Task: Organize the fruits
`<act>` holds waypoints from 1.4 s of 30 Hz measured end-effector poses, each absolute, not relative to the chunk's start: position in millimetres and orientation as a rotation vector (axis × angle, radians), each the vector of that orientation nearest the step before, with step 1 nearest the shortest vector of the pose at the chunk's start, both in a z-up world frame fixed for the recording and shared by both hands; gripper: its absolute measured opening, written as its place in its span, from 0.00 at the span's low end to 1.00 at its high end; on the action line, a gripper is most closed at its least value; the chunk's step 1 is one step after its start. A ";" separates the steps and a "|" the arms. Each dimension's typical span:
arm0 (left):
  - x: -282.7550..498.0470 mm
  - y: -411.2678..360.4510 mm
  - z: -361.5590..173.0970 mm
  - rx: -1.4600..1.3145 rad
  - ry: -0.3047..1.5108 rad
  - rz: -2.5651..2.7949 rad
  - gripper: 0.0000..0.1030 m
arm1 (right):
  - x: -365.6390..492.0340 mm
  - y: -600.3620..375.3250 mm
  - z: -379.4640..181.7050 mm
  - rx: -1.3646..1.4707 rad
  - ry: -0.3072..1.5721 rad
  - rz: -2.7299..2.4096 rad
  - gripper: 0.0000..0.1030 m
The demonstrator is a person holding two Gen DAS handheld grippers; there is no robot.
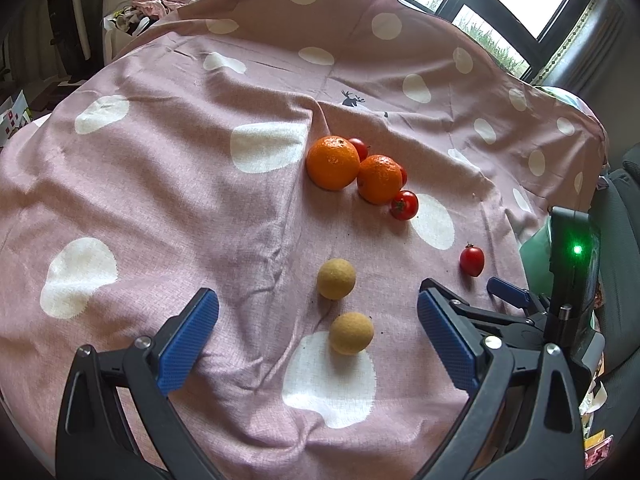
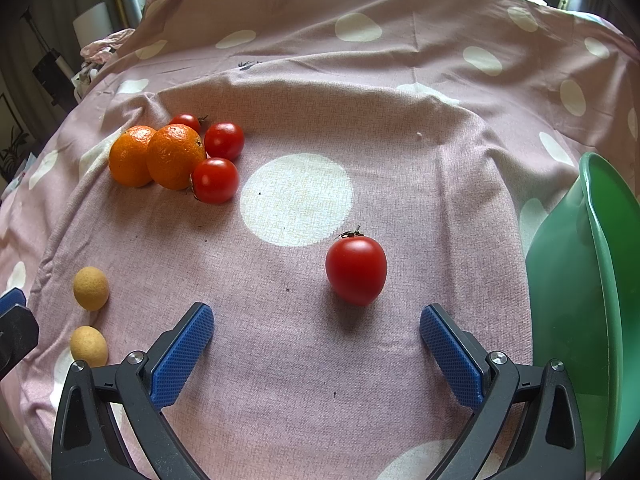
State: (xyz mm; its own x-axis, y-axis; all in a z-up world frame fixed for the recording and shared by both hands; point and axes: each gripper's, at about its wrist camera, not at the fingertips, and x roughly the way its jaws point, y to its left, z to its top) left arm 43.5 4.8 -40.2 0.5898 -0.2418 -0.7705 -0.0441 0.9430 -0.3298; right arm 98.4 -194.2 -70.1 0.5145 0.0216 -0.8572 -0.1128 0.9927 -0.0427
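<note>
Here the fruit lies loose on a pink cloth [image 2: 360,128] with pale spots, draped over a surface whose far edge rises in a fold under the windows. The left gripper [image 1: 318,312] hovers low over the near part of the cloth with its blue pads spread wide and nothing between them; two small tan fruits [image 1: 336,279] sit just ahead of it, one [image 1: 351,333] nearer than the other, close together but not touching. Toward the middle of the cloth two oranges [image 1: 333,163] rest against each other, with three cherry tomatoes [image 2: 224,141] tucked around them: one behind, partly hidden in the left wrist view, one beside the second orange [image 2: 175,157], and one touching its near side [image 2: 214,180]. A fourth tomato [image 2: 356,270] lies alone, well apart from that cluster, toward the right edge of the cloth, with its stem end up. The right gripper [image 2: 316,330] sits just short of this lone tomato, its fingers also spread wide and holding nothing, the tomato lying ahead of the gap and a little to the right of its centre. A green bowl [image 2: 600,240] stands at the right edge of the cloth, just beside the right gripper, tilted in the fisheye view; its inside cannot be seen well enough to tell the contents.
</note>
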 end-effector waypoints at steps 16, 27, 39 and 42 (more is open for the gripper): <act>42.6 6.7 -38.7 -0.342 0.935 -0.124 0.97 | 99.7 -193.9 -70.3 -0.097 1.028 0.081 0.99; 43.1 6.9 -39.5 -0.340 0.938 -0.126 0.97 | 98.4 -194.2 -70.1 -0.097 1.027 0.081 0.99; 43.0 6.3 -39.4 -0.343 0.941 -0.127 0.97 | 97.8 -194.4 -70.1 -0.097 1.027 0.081 0.99; 42.4 6.4 -38.9 -0.342 0.938 -0.128 0.97 | 97.1 -194.6 -70.0 -0.098 1.027 0.081 0.99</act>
State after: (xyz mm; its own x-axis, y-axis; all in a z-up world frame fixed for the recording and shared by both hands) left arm 42.4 6.4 -38.9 0.5884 -0.2547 -0.7674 -0.0397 0.9388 -0.3421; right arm 97.1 -194.6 -70.0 0.5148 0.0214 -0.8570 -0.1130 0.9927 -0.0431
